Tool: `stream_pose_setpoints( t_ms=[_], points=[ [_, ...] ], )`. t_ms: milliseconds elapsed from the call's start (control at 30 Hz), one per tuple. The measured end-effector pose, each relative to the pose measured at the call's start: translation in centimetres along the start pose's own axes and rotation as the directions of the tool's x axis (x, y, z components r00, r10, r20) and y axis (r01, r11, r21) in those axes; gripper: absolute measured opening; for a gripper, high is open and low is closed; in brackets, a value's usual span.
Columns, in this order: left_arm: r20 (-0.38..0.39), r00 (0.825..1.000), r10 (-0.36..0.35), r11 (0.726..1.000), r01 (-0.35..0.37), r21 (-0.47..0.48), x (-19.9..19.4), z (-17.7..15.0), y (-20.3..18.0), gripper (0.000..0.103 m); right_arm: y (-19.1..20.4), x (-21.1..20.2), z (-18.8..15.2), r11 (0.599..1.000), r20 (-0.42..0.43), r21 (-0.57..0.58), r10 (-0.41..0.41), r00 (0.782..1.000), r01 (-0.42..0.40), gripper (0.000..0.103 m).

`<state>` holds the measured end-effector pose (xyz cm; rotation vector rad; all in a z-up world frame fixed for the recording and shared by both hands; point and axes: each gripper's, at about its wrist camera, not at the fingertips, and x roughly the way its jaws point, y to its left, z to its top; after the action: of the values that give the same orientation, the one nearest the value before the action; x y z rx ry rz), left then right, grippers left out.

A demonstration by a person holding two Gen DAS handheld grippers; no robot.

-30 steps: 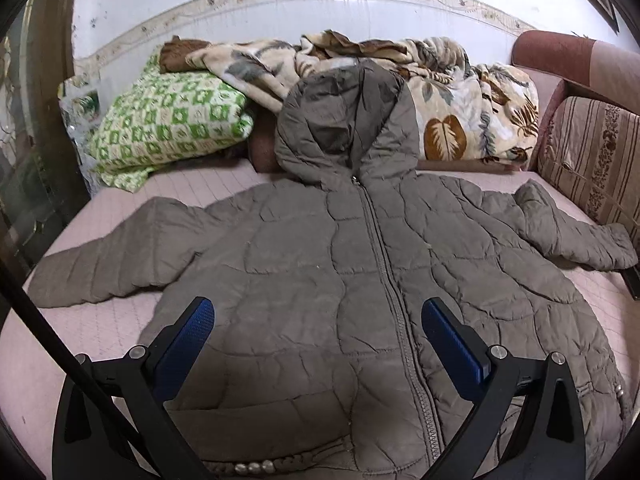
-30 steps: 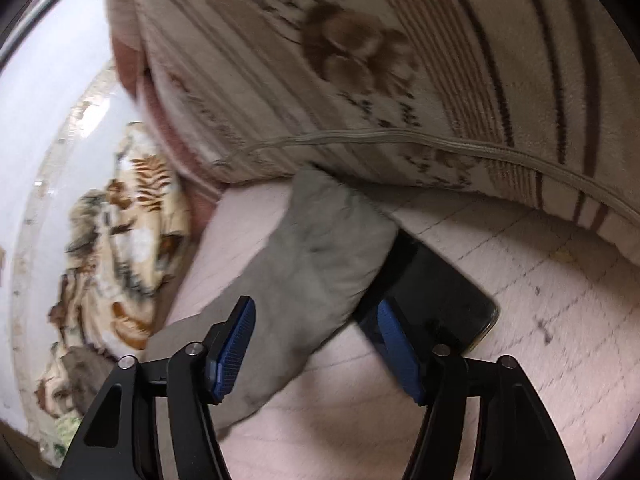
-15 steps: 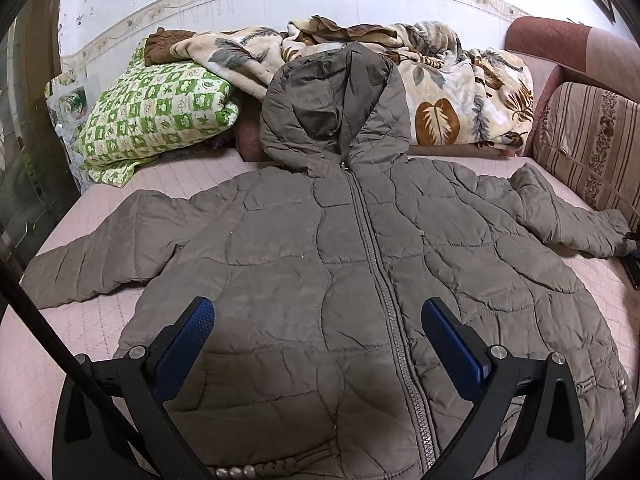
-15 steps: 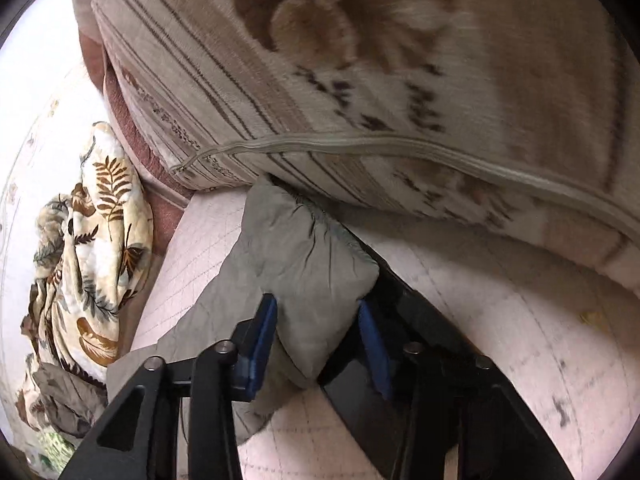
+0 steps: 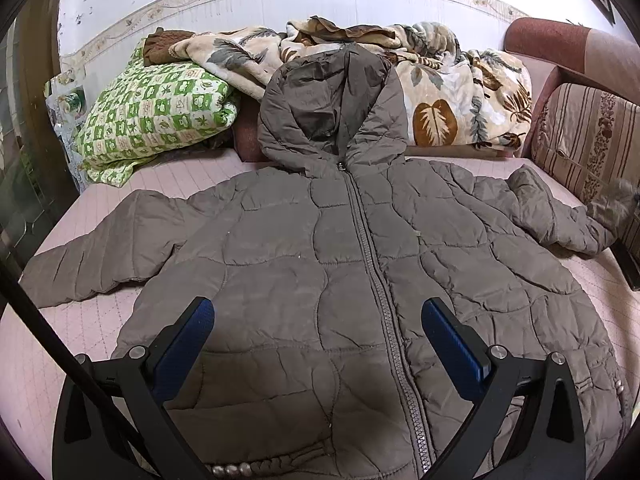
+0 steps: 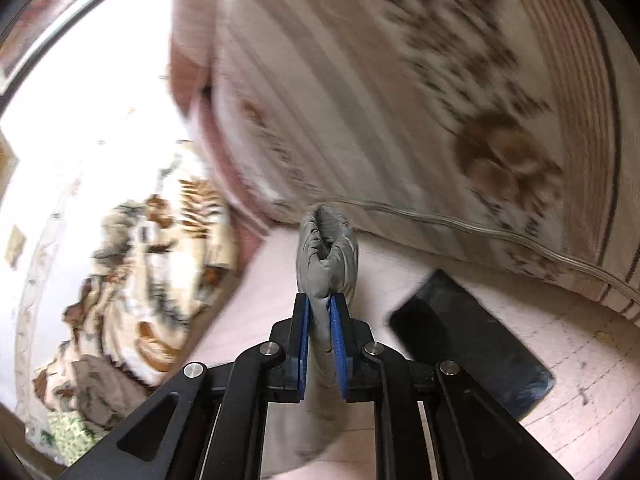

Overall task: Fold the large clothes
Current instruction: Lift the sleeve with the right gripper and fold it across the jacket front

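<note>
A grey-brown quilted hooded jacket lies front up and zipped on the pink bed, sleeves spread, hood toward the wall. My left gripper is open and empty, hovering above the jacket's lower front. My right gripper is shut on the cuff of the jacket's right sleeve, which bunches up between the blue pads and is lifted off the mattress. That sleeve end shows at the far right of the left wrist view.
A striped floral cushion stands just behind the held cuff. A black phone lies on the pink mattress to the right of it. A leaf-print blanket and green checked pillow sit by the wall.
My right gripper closed on the sleeve cuff and lifted it; the view blurred with motion. My left gripper drew back slightly, still open over the jacket.
</note>
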<state>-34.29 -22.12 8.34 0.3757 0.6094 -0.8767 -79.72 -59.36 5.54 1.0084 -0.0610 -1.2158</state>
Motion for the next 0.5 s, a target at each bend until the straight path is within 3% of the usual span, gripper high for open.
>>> stream_pose_setpoints(
  t_ms=[167, 500],
  points=[
    [0.015, 1.0, -0.003, 1.0, 0.003, -0.007, -0.7, 0.1, 0.2, 0.103, 4.2, -1.6, -0.6, 0.995, 0.015, -0.061, 0.08, 0.997, -0.079, 0.011],
    [0.023, 1.0, -0.004, 1.0, 0.004, -0.014, -0.9, 0.1, 0.5, 0.103, 8.9, -3.1, -1.8, 0.975, -0.003, -0.109, 0.194, 0.981, -0.193, 0.011]
  ],
)
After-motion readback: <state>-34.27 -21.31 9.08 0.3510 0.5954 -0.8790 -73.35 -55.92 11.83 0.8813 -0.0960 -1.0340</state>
